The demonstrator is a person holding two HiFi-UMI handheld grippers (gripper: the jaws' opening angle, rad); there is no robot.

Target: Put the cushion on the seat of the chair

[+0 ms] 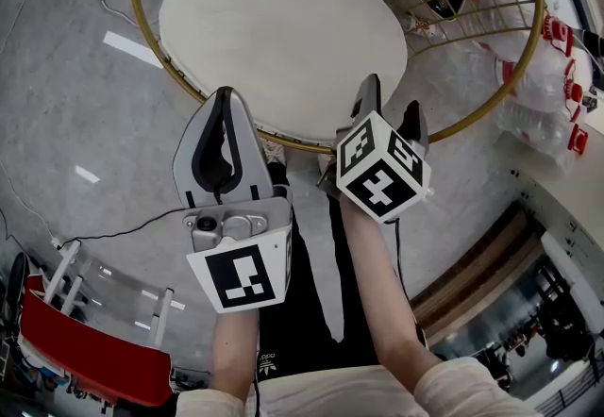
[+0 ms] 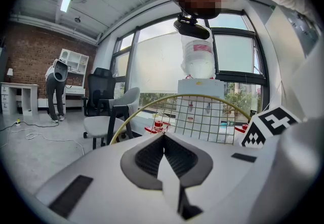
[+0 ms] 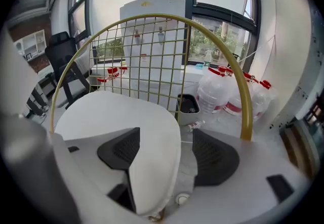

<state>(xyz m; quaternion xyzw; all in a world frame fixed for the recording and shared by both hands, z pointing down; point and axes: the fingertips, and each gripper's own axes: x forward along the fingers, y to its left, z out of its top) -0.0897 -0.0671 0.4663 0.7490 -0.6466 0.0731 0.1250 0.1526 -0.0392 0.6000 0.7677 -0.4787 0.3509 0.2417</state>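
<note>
A white oval cushion (image 1: pixel 283 28) lies flat on the seat of a chair with a gold wire frame (image 1: pixel 491 94). My right gripper (image 1: pixel 390 108) is at the cushion's near edge, by the gold rim. In the right gripper view the cushion (image 3: pixel 116 111) reaches down between the jaws of the right gripper (image 3: pixel 164 139), which stand open, with a wide gap on the right-hand side. My left gripper (image 1: pixel 225 99) hovers at the cushion's near left edge. Its jaws are shut on nothing and tilt upward past the gold frame (image 2: pixel 202 97) in the left gripper view (image 2: pixel 163 139).
Large water jugs (image 1: pixel 543 75) with red caps stand right of the chair, and a water dispenser (image 3: pixel 152 20) behind it. A small black bin (image 3: pixel 188 106) sits under the wire back. A red object (image 1: pixel 85 349) and a floor cable (image 1: pixel 123 236) lie near left. Office chairs (image 2: pixel 109 116) and a standing person (image 2: pixel 54 88) are farther off.
</note>
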